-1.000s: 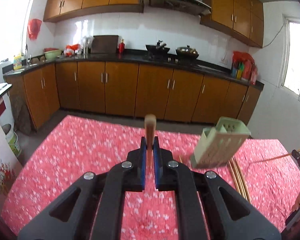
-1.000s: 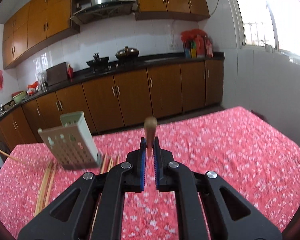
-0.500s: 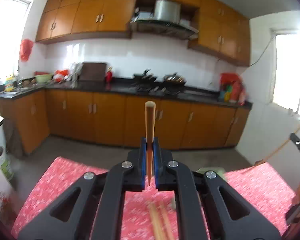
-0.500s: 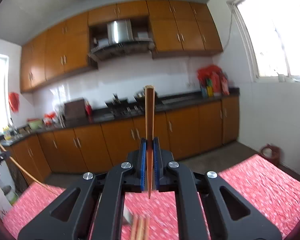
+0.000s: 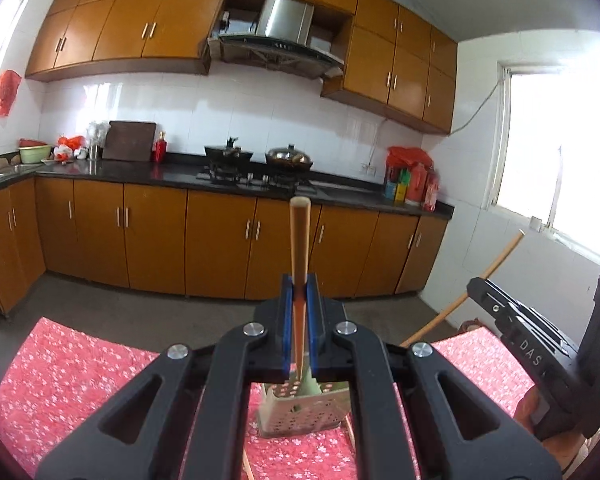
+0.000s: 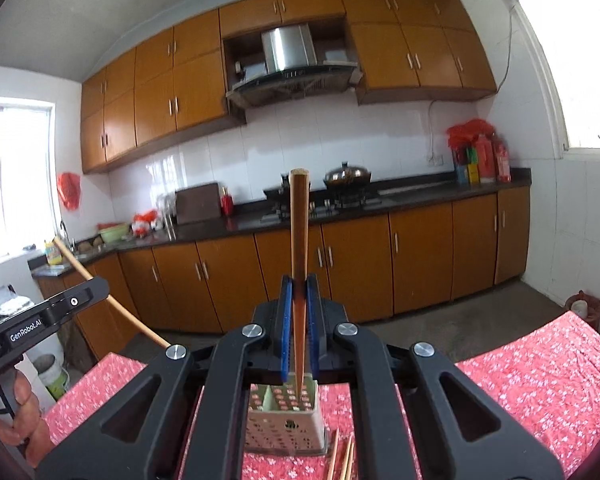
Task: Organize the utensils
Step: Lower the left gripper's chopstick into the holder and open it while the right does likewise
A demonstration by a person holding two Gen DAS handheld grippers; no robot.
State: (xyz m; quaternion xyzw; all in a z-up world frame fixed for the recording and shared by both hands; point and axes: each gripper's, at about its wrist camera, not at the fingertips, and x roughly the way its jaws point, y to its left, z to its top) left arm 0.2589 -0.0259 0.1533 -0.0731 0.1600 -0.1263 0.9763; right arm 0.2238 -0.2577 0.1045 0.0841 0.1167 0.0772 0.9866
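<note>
Left wrist view: the left gripper [image 5: 299, 300] is clenched on an upright chopstick [image 5: 299, 240], directly above the holder [image 5: 300, 412] on the table [image 5: 80, 364].

Right wrist view: the right gripper [image 6: 299, 300] likewise pinches a chopstick [image 6: 299, 224] over the holder [image 6: 286, 424]; loose chopsticks [image 6: 342, 460] lie just beside it.

A wooden chopstick [image 5: 299, 248] stands upright, pinched between the left jaws. A second chopstick [image 6: 299, 232] stands likewise between the right jaws. Below both jaws sits a pale perforated utensil holder [image 6: 286, 424], open top up, loose chopsticks [image 6: 342, 460] lying beside it.
</note>
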